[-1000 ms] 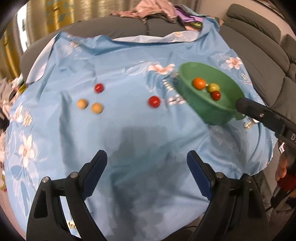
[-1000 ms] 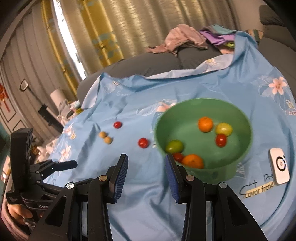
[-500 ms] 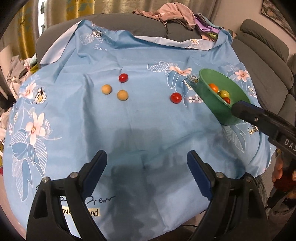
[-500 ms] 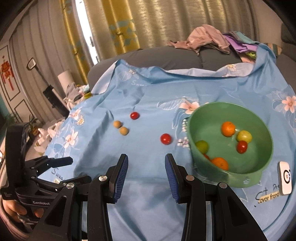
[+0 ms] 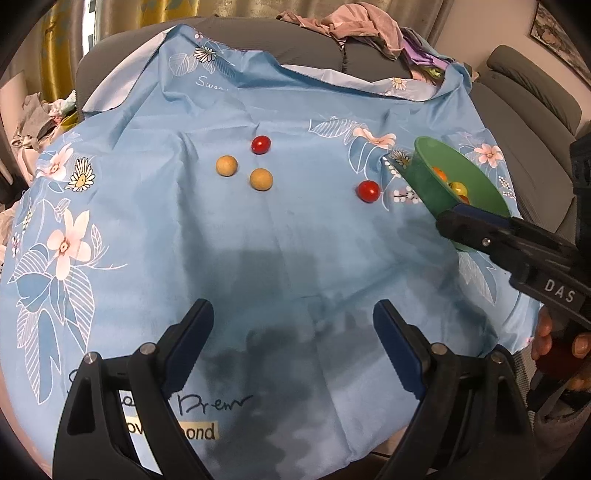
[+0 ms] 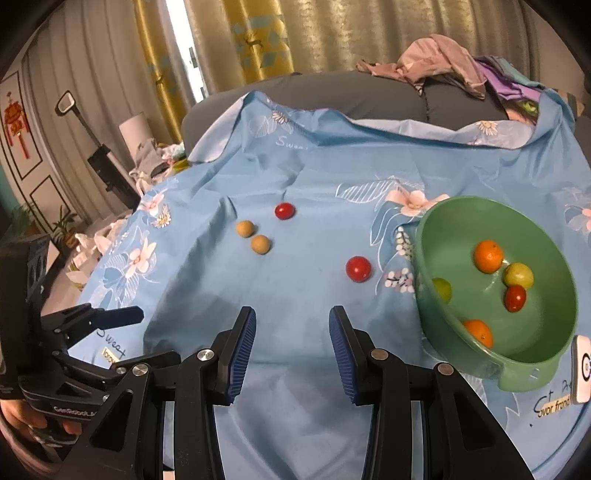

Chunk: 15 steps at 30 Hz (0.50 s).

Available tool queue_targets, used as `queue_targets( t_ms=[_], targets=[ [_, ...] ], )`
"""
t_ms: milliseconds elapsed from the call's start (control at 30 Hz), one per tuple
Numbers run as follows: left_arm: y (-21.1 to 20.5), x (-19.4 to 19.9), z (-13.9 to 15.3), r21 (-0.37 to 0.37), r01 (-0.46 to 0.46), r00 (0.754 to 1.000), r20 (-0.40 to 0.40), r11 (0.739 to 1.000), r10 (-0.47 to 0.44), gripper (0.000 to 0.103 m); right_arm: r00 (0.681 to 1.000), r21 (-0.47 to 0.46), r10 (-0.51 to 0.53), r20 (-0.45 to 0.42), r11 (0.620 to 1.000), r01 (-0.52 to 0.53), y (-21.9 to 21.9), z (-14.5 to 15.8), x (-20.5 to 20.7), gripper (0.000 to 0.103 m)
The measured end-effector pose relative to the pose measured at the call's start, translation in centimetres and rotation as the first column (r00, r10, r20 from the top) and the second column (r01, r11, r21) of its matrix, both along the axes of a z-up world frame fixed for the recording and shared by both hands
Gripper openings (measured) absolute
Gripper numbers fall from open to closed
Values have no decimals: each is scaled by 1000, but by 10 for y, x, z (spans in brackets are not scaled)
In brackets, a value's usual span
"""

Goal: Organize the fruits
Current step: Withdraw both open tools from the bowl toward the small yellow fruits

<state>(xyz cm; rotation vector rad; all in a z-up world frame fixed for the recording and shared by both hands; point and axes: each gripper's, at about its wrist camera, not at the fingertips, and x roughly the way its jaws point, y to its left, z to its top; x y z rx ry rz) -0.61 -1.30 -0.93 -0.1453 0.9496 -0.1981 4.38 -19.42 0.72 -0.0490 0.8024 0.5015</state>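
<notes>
A green bowl (image 6: 439,240) on the blue floral cloth (image 6: 295,295) holds several small fruits, among them an orange one (image 6: 488,255). The bowl also shows in the left wrist view (image 5: 428,177). On the cloth lie a near red fruit (image 6: 358,268) (image 5: 368,191), two tan fruits (image 6: 260,244) (image 6: 245,228) and a far red fruit (image 6: 284,211). My left gripper (image 5: 293,332) is open and empty over the cloth's near edge. My right gripper (image 6: 291,332) is open and empty, short of the near red fruit.
A grey sofa (image 5: 303,40) with a heap of clothes (image 5: 354,26) lies behind the cloth. A small white device (image 6: 581,363) sits at the right of the bowl. Curtains (image 6: 295,37) hang behind.
Both grippers have drawn back and swung left, so the bowl has shifted to the right in both views. Both stay open and no fruit has moved.
</notes>
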Motion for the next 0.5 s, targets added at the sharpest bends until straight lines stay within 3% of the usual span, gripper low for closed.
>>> queue_targets(
  t_ms=[500],
  targets=[
    [21,27,-6,-34,-9,1000,7,999,10,88,996,-29,24,-88,999,-27,20,-28,28,42]
  ],
)
